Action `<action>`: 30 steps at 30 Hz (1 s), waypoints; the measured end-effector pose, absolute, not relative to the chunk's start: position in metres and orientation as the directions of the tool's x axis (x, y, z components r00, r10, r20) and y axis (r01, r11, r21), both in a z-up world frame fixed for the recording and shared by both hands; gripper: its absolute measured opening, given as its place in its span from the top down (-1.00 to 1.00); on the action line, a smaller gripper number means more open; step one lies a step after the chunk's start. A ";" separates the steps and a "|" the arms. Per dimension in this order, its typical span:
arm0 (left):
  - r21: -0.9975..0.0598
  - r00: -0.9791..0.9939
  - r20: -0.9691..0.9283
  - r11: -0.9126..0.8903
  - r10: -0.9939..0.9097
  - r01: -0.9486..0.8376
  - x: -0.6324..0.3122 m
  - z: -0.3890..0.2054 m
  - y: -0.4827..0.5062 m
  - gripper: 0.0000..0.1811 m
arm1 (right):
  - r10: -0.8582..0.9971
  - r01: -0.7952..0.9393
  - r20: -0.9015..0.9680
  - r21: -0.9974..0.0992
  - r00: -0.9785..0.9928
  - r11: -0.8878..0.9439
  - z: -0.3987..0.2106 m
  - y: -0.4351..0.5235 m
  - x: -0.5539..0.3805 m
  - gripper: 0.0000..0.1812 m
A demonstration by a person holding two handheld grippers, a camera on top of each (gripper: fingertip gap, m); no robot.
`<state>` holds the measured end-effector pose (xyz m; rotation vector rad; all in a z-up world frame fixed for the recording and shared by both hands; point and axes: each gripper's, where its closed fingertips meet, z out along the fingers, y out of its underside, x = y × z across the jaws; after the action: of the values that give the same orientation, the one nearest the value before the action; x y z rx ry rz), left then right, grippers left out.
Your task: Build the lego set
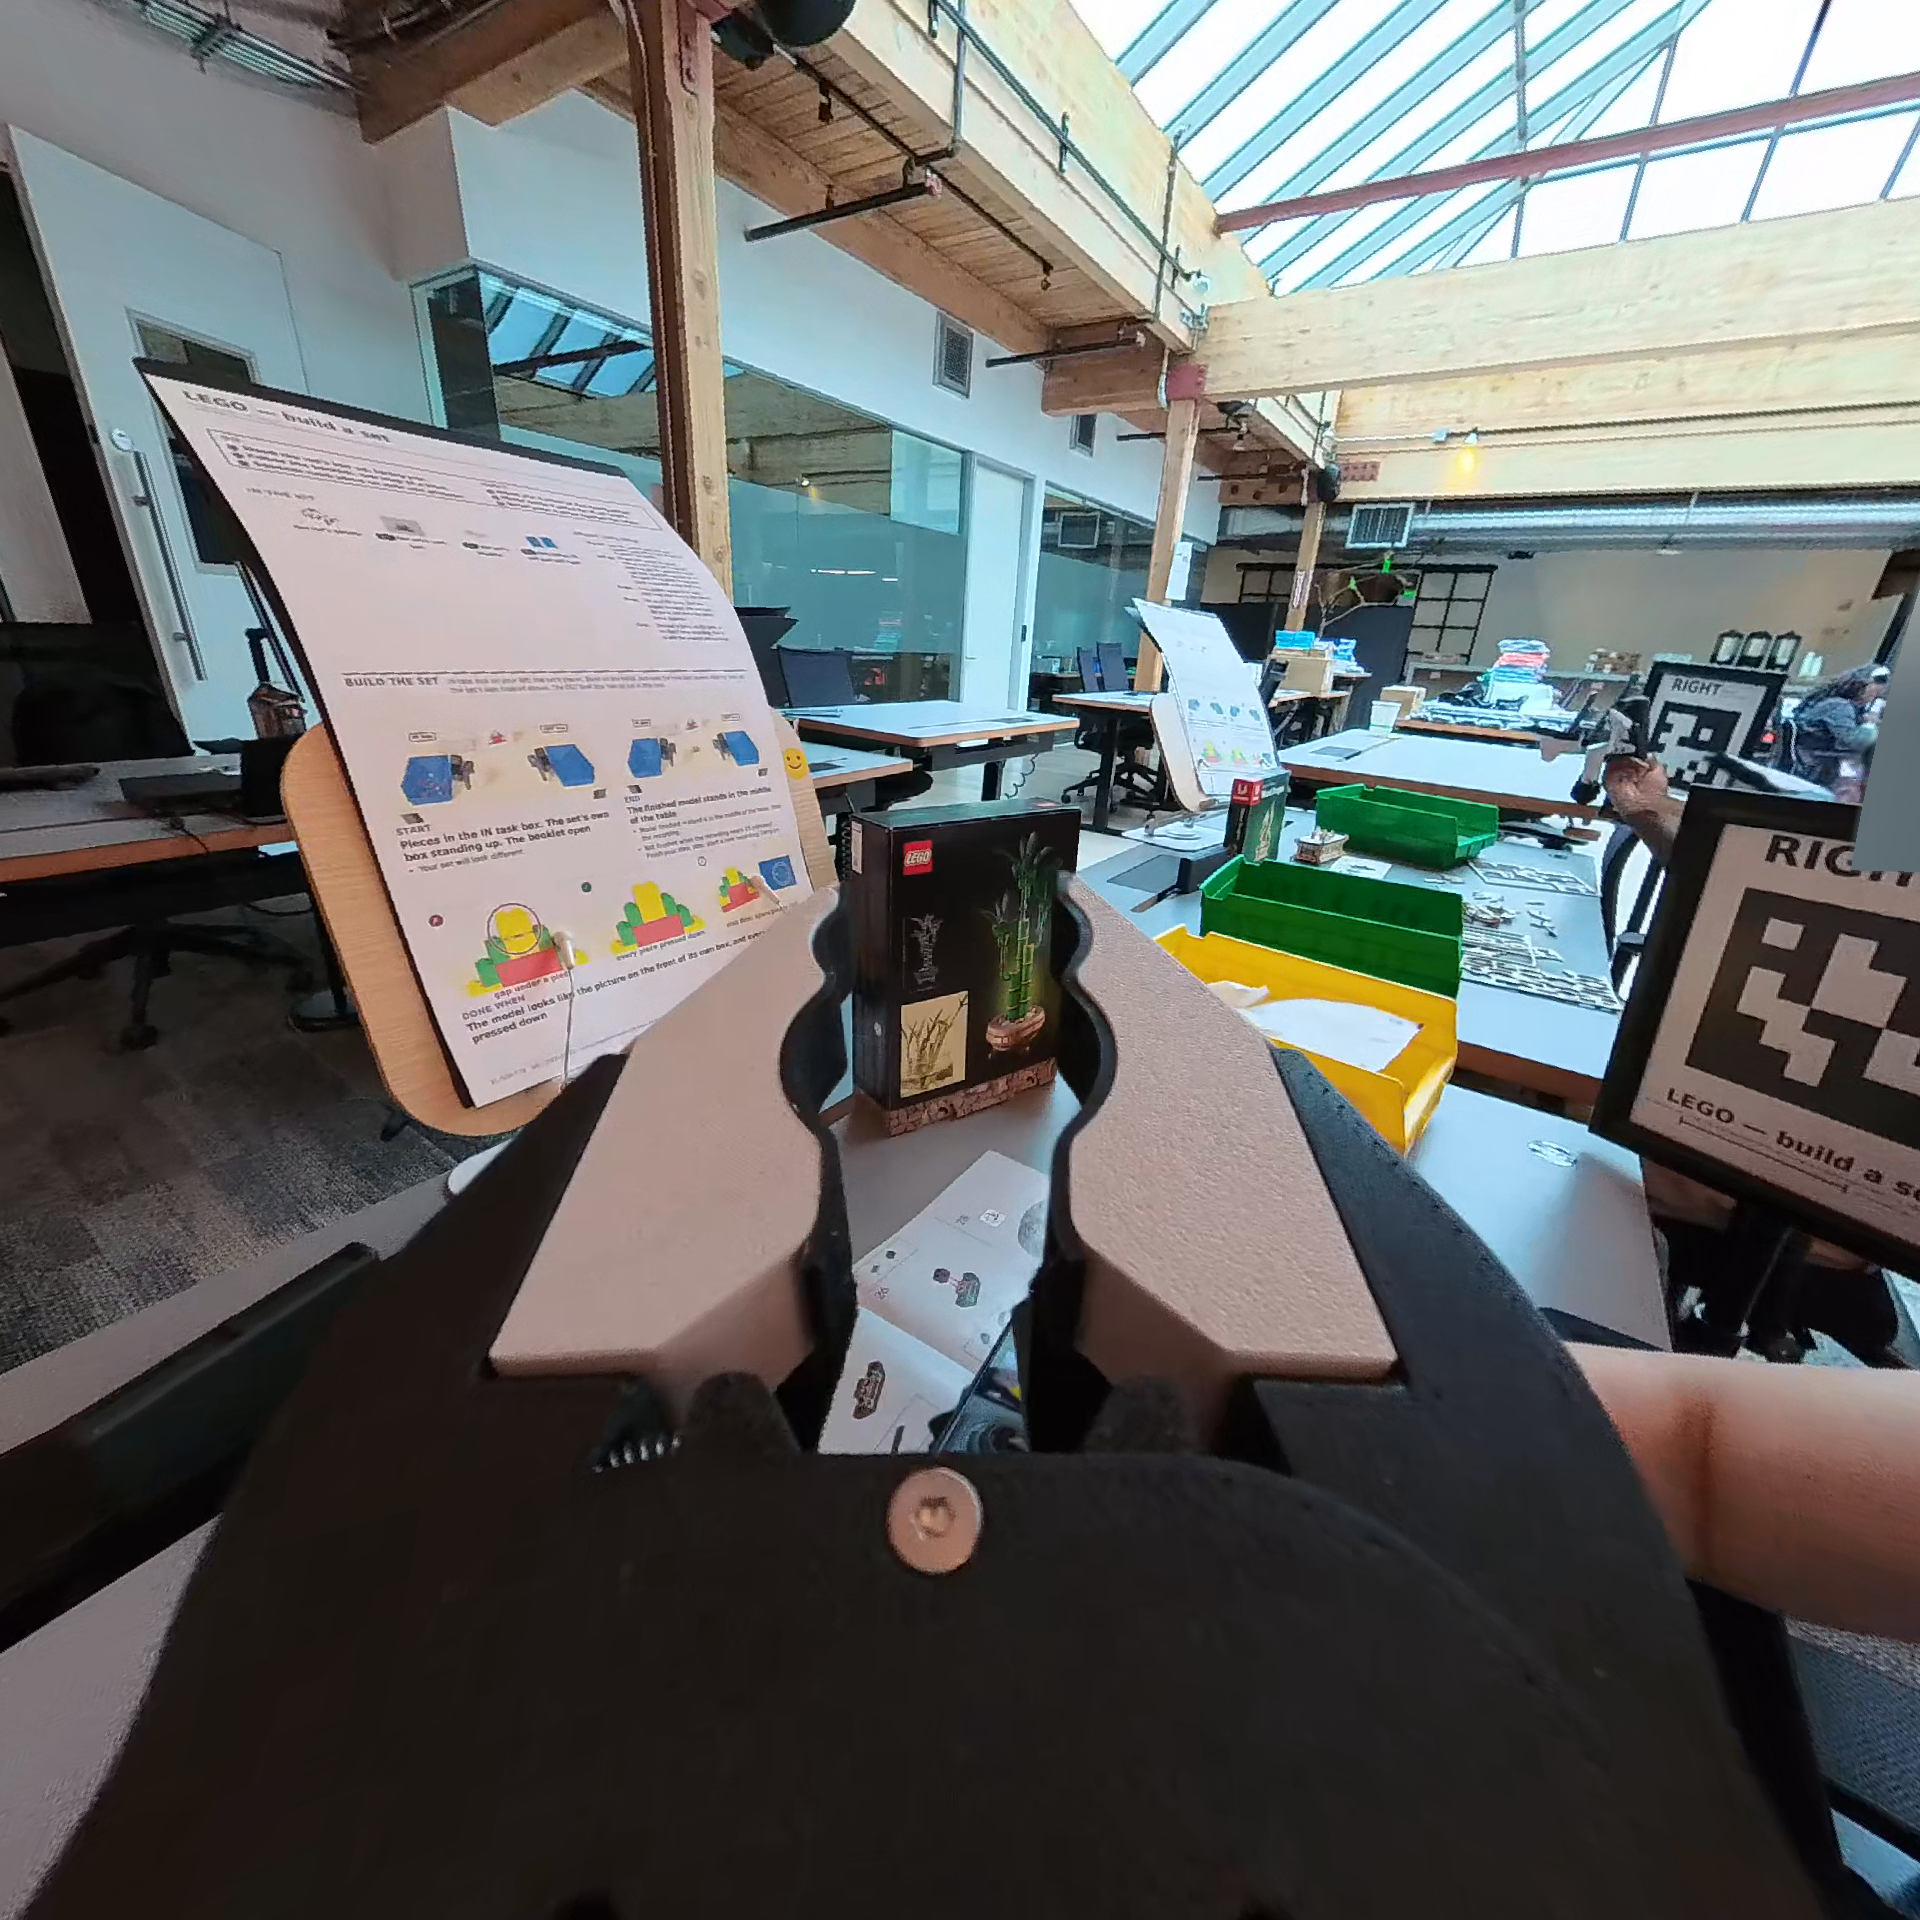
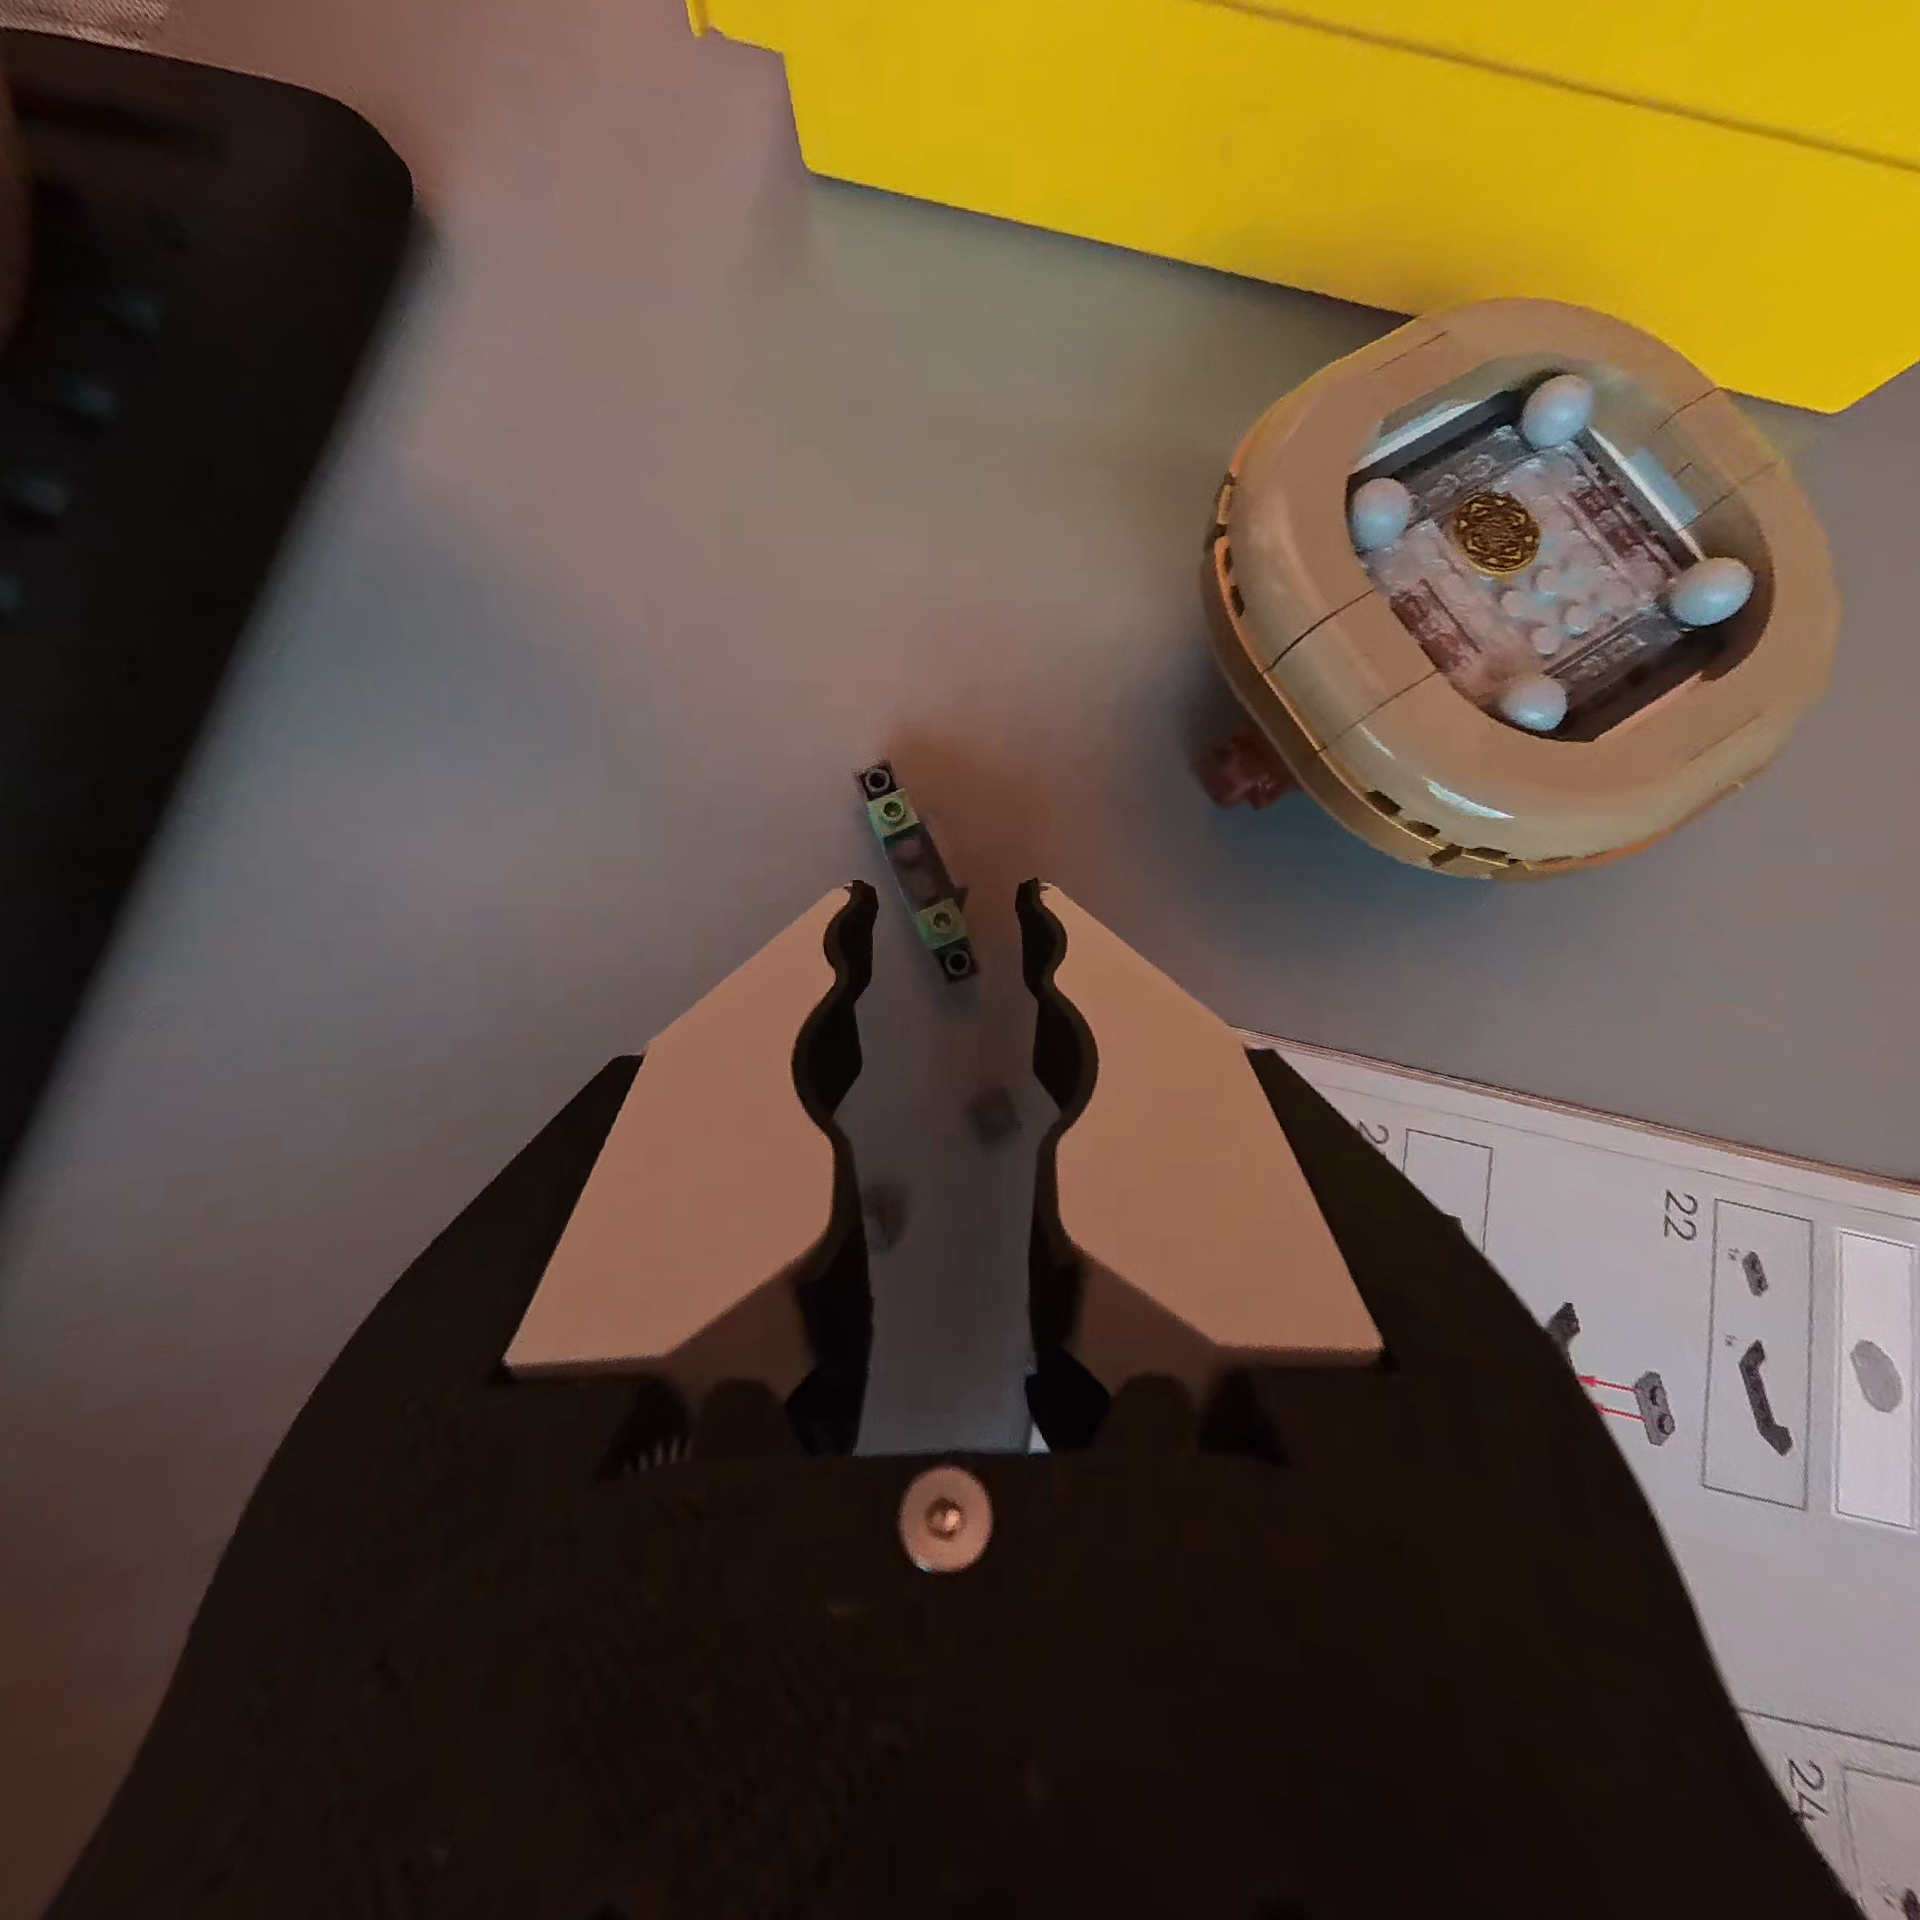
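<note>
Two tan-fingered grippers gape empty; the right gripper hovers over a small black-and-green brick strip mid-table, risking a skewed pinch that flicks it away; the left gripper idles.

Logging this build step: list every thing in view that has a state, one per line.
Left tongs: open, empty, raised off the table.
Right tongs: open, empty, over the small assembly.
Small assembly: flat on the table, loose, not gripped.
Tan pot: partly built, upright, top open.
Set box: standing upright.
Booklet: lying open.
Yellow bin: open-topped, white sheet inside.
Instruction sheet: propped on a stand.
</note>
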<state>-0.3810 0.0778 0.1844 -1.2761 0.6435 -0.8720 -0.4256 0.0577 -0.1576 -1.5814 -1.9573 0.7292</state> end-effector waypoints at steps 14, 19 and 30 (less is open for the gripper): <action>-0.970 0.582 0.054 0.096 -0.811 0.224 -0.404 0.183 0.091 0.54 | 0.991 0.414 -0.129 -0.900 0.039 -0.134 -0.031 0.098 -0.363 0.93; -0.965 0.601 0.161 0.001 -0.783 0.261 -0.404 0.154 0.132 0.49 | 0.925 0.008 -0.364 -0.930 0.110 -0.367 0.070 0.117 -0.287 0.93; -0.918 0.071 0.332 -0.306 -0.941 0.252 -0.322 0.095 0.101 0.65 | 0.920 -0.042 -0.378 -0.926 0.102 -0.376 0.095 0.102 -0.272 0.93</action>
<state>-0.3225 0.1011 0.0946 -1.3058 0.7747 -1.4592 -0.2719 0.1016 0.0954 -1.5190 -0.9026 1.4101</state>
